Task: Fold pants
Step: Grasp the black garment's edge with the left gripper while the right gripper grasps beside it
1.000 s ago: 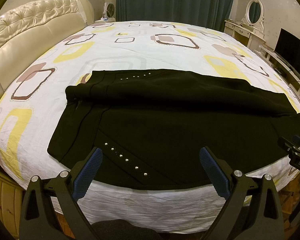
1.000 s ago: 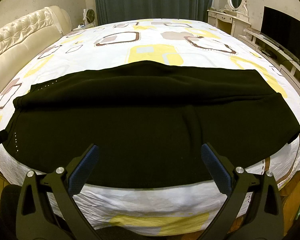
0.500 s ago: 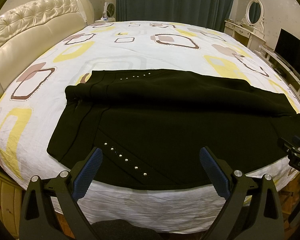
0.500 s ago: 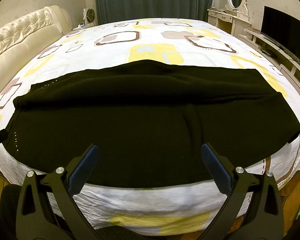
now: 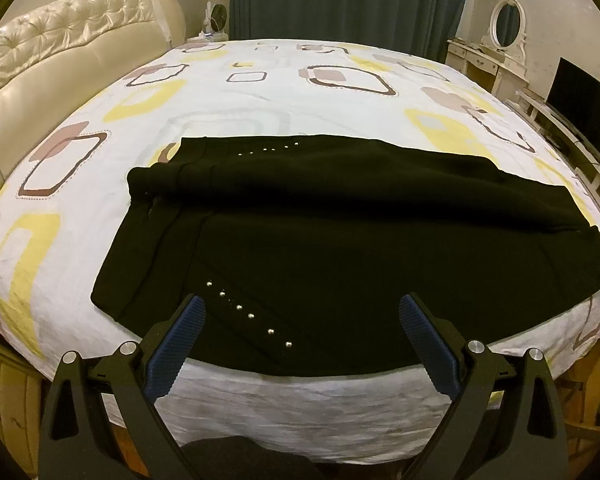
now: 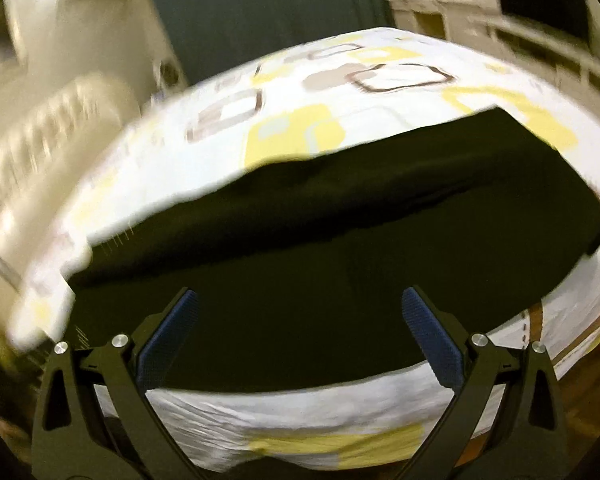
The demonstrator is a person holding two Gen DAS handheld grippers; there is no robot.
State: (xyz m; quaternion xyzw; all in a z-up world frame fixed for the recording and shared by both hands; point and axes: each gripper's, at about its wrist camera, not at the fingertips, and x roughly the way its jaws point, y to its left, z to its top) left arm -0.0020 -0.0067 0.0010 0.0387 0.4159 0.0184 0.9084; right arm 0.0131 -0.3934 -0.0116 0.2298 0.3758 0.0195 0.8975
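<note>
Pants (image 5: 340, 248): spread across the bed's (image 5: 260, 92) near edge.
Headboard (image 5: 60, 64): placed left of the bed.
Curtain (image 5: 340, 0): hung behind it.
Dresser (image 5: 488, 64): set to the right.

A: Location type?

B: Home bedroom. Bed (image 5: 340, 92) with patterned sheet straight ahead of the left claw, tufted cream headboard (image 5: 72, 52) off to its left.

A: Anything else?

B: Dark curtains (image 5: 340, 0) beyond the bed, white vanity with oval mirror (image 5: 507, 20) far right, TV (image 5: 584, 112) at right.
</note>
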